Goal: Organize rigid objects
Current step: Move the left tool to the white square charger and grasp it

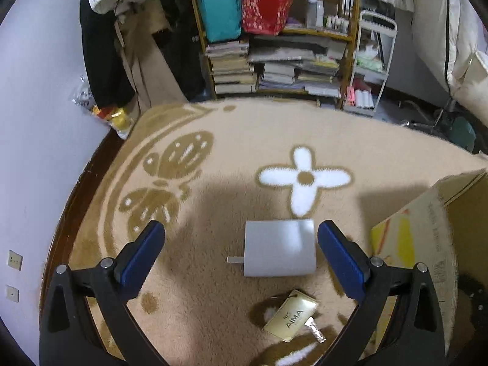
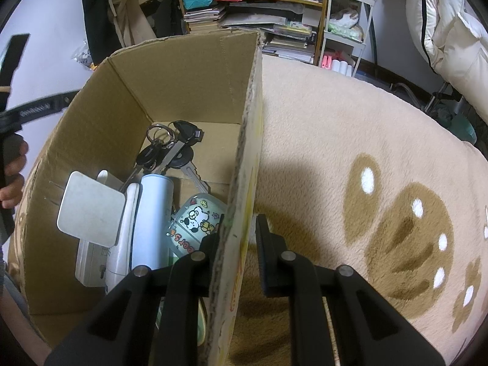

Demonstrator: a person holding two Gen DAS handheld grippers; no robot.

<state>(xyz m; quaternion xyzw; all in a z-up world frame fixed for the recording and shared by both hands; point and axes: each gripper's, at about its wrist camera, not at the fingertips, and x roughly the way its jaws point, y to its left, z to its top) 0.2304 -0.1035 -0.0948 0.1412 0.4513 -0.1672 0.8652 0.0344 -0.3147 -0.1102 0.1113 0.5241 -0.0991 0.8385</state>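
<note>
The open brown cardboard box (image 2: 189, 70) already holds a fair share of the load: a bunch of black-headed keys on metal rings (image 2: 170, 149), a pale blue cylinder (image 2: 154, 213), a white rounded-square plastic block (image 2: 90, 210) leaning over other white pieces, and a clear cartoon-printed case (image 2: 198, 216). Two things remain out on the beige plush carpet with brown butterfly pattern (image 1: 213, 152) — a white rectangular charger block with a short metal prong (image 1: 279, 248) and, nearer the camera, a flat gold tag printed AIMA (image 1: 291, 315) with a small silver piece at its corner. So the sorting looks more than half done, with at least these two left to gather. The left gripper (image 1: 241, 259) hovers over the carpet with its blue-padded jaws spread wide; the charger lies between them, closer to the right-hand pad, touching neither. The box stands just beside it on the right. The right gripper (image 2: 239, 235) straddles the box's near side wall, one black finger inside and one outside — the outer finger stands apart from the cardboard, so the jaws are parted and seem only to steady the wall. The charger is likely the next item to lift.
</note>
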